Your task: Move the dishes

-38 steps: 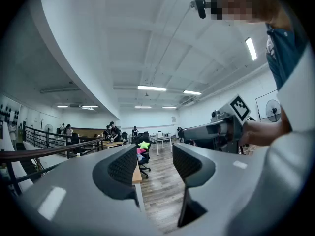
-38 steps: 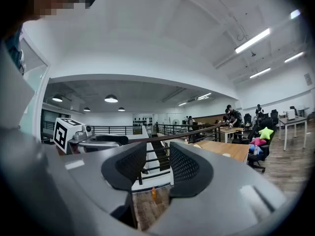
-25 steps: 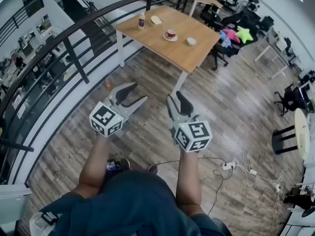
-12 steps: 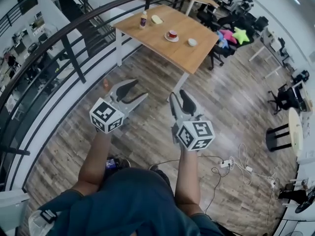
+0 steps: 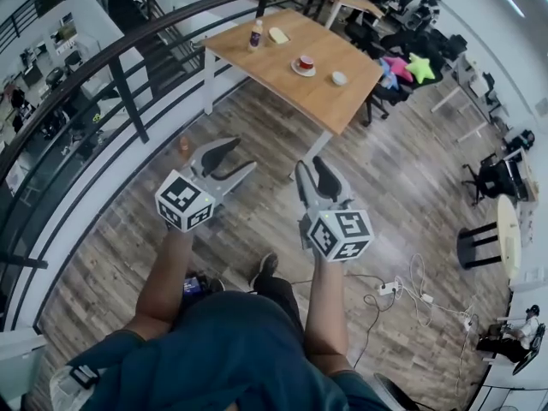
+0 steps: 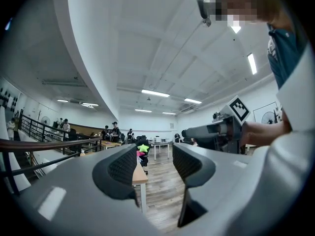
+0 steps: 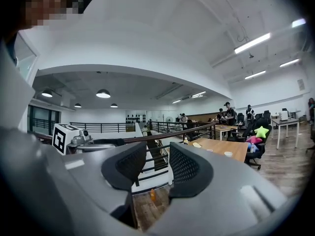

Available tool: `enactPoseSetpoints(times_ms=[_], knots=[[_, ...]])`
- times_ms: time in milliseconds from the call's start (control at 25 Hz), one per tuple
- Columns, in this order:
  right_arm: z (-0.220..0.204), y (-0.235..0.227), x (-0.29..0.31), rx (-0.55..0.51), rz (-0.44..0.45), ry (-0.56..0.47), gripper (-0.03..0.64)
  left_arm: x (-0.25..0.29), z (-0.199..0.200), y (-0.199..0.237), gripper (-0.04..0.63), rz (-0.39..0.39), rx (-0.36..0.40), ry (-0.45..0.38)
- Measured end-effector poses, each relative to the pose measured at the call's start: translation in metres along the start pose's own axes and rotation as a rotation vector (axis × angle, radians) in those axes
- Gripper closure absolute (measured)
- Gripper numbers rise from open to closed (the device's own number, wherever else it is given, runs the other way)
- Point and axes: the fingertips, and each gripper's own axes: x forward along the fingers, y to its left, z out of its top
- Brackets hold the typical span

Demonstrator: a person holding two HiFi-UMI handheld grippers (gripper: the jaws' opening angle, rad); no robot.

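Observation:
On a wooden table at the far side stand a red cup on a saucer, a white bowl, a bottle and a pale yellow item. My left gripper and my right gripper are held level side by side over the wood floor, well short of the table. Both are shut with nothing in them, though a narrow gap shows between the pads in the left gripper view. The right gripper view has the table ahead to the right.
A dark curved railing runs along the left. A small orange bottle stands on the floor near it. Office chairs with a green star cushion sit behind the table. A power strip with cables lies at the right.
The view has moved forward over the floor toward the table, both grippers carried along. A shoe has come into view below the grippers. The jaws look the same.

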Motion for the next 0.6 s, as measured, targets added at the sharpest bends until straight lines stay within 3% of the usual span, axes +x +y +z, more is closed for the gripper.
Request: enactPoseSetpoints(times_ms=[360, 600], knots=[[-0.002, -0.047, 0.05, 0.036, 0.063, -0.014, 0.488, 0.025, -0.01, 0.042, 0.367, 0.095, 0.018, 0.034], [-0.003, -0.105, 0.092, 0.06, 0.112, -0.007, 0.488, 0.077, -0.024, 0.066, 0.368, 0.142, 0.021, 0.066]])
